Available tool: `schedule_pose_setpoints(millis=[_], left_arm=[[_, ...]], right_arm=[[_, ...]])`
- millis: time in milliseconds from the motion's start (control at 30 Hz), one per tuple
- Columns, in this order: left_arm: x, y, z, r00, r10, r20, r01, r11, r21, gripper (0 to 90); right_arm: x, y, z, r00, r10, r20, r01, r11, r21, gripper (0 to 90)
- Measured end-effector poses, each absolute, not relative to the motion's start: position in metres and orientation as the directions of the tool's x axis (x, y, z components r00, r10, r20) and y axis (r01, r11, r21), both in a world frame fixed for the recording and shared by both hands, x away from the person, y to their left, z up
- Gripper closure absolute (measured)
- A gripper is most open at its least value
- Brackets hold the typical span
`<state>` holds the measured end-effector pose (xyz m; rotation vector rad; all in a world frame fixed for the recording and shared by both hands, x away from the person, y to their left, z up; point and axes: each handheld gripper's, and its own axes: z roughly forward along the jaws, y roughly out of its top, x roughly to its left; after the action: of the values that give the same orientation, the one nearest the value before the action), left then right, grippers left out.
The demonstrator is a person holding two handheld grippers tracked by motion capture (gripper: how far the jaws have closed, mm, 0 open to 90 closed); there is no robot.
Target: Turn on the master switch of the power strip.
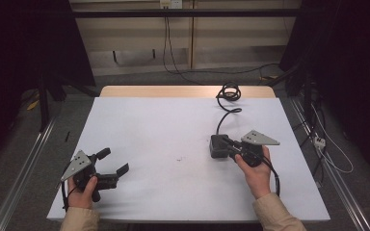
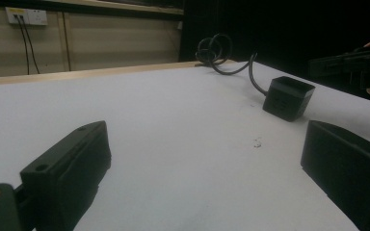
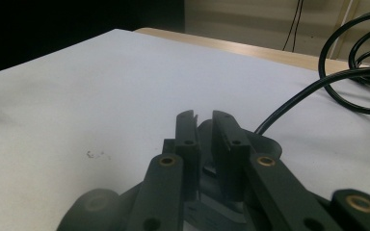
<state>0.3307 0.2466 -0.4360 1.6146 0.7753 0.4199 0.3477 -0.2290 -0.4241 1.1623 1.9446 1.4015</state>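
A small black box with a black cable sits right of the table's middle; its top is recessed. My right gripper reaches over it from the right. In the right gripper view its jaws stand almost together, a thin slit between them, pinched on the top of the box. My left gripper rests near the front left edge, jaws wide open with bare table between them. It is far from the box.
The white tabletop has a small dark speck near its middle. The cable ends in a coil at the table's far edge, which is a wooden strip. More cables lie on the floor at the right.
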Motion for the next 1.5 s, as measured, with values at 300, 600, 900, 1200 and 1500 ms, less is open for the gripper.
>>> schedule_pose_setpoints(millis=[300,600,900,1200,1500], left_arm=[[0.3306,0.2472,-0.4362,0.706,0.690,-0.156,0.250,-0.037,0.967,3.0],[0.3306,0.2478,-0.4362,0.707,0.690,-0.155,0.248,-0.037,0.968,3.0],[0.3303,0.2481,-0.4363,0.706,0.690,-0.156,0.248,-0.034,0.968,3.0],[0.3302,0.2481,-0.4365,0.706,0.691,-0.156,0.249,-0.036,0.968,3.0],[0.3301,0.2480,-0.4368,0.707,0.690,-0.156,0.251,-0.038,0.967,3.0]], right_arm=[[0.3515,-0.2284,-0.4275,-0.527,0.843,0.105,0.375,0.120,0.919,86.7],[0.3533,-0.2293,-0.4290,-0.524,0.845,0.104,0.380,0.122,0.917,88.0],[0.3551,-0.2292,-0.4307,-0.526,0.845,0.098,0.387,0.135,0.912,90.0],[0.3553,-0.2292,-0.4312,-0.521,0.849,0.086,0.384,0.143,0.912,90.0],[0.3568,-0.2291,-0.4331,-0.522,0.849,0.078,0.382,0.151,0.912,90.0]])
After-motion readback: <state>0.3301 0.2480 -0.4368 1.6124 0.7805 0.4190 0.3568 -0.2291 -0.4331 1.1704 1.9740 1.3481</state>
